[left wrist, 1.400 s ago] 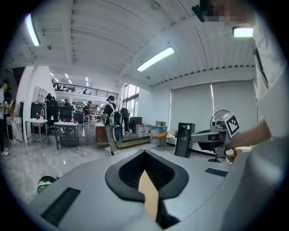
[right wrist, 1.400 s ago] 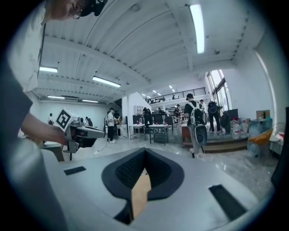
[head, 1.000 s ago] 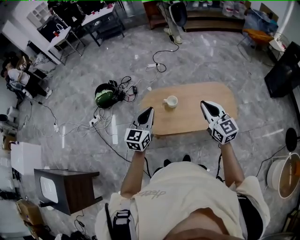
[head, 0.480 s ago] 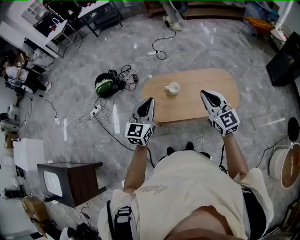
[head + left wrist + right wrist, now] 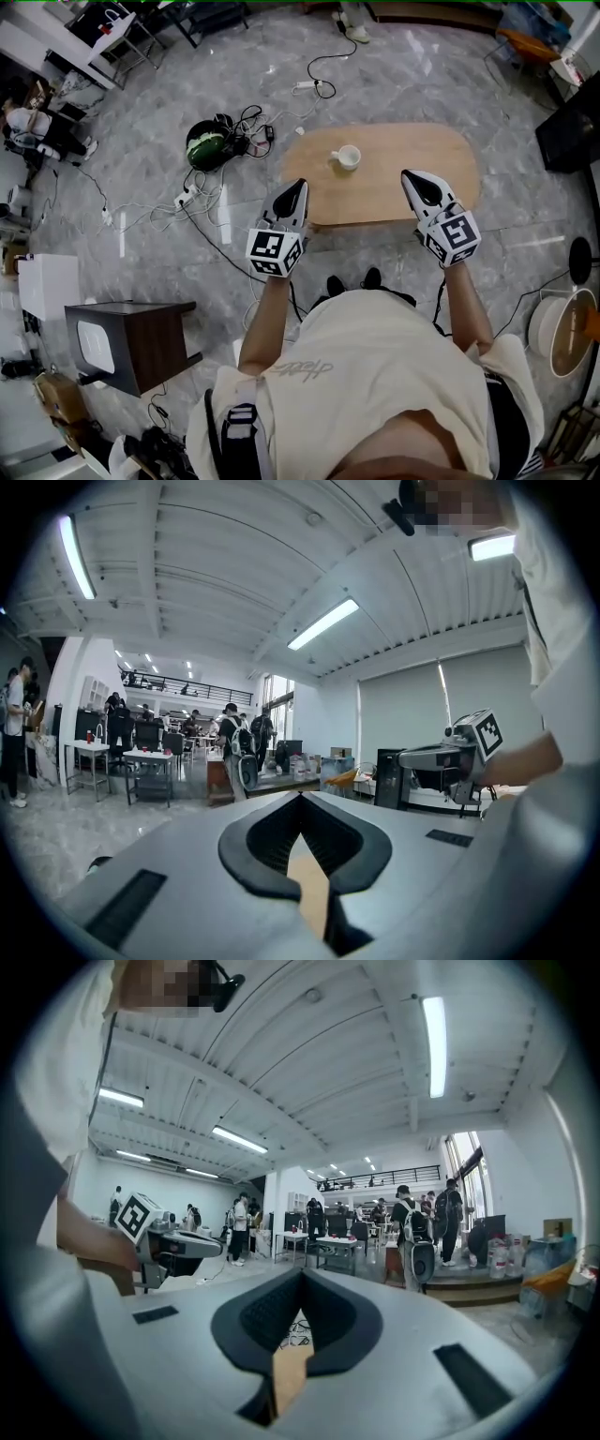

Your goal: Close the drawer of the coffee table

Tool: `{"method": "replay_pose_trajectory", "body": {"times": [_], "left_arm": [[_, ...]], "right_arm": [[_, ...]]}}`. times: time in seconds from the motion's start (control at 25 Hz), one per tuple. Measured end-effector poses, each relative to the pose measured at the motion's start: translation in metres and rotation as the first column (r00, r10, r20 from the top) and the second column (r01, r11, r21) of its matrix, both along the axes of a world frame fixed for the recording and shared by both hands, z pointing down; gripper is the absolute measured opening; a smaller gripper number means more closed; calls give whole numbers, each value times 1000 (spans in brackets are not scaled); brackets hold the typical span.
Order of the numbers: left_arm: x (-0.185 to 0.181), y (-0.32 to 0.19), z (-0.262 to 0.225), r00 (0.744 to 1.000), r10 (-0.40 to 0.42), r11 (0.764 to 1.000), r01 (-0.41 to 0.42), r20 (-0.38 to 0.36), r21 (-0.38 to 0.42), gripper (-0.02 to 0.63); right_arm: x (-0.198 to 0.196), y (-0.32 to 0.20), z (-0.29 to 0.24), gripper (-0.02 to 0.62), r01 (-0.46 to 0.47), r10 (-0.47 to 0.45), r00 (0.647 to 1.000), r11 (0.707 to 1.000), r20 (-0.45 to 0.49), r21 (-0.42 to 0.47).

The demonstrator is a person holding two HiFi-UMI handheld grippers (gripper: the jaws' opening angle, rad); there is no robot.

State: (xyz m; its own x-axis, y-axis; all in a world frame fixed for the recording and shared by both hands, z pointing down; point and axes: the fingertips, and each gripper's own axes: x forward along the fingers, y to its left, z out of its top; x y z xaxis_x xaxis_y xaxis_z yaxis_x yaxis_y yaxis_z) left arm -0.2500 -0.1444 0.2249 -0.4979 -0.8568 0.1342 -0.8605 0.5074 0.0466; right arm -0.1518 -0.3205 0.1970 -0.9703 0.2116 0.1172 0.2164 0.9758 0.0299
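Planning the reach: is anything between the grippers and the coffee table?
Nothing visible. Left gripper and right gripper hover over the table edge; the cup sits farther back. The drawer is unseen.

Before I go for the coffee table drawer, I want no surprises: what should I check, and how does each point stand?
1. State of the drawer: cannot tell, no view shows it.
2. Left tongs free: ok, shut and empty.
3. Right tongs free: ok, shut and empty.
4. Tongs lined up with the coffee table: ok, both held above its near side.
5. Cup clear of that side: ok, it stands upright further back.
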Motion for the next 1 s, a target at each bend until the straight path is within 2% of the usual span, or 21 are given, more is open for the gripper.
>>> {"method": "replay_pose_trajectory", "body": {"times": [0.24, 1.0], "left_arm": [[0, 2, -1, 1000, -1, 1000, 1, -8, 3, 5], [3, -3, 1, 1000, -1, 1000, 2, -23, 22, 5]], "right_arm": [[4, -1, 4, -6, -10, 10, 1000, 999, -9, -38], [14, -3, 0, -6, -39, 39, 999, 998, 5, -50]]}}
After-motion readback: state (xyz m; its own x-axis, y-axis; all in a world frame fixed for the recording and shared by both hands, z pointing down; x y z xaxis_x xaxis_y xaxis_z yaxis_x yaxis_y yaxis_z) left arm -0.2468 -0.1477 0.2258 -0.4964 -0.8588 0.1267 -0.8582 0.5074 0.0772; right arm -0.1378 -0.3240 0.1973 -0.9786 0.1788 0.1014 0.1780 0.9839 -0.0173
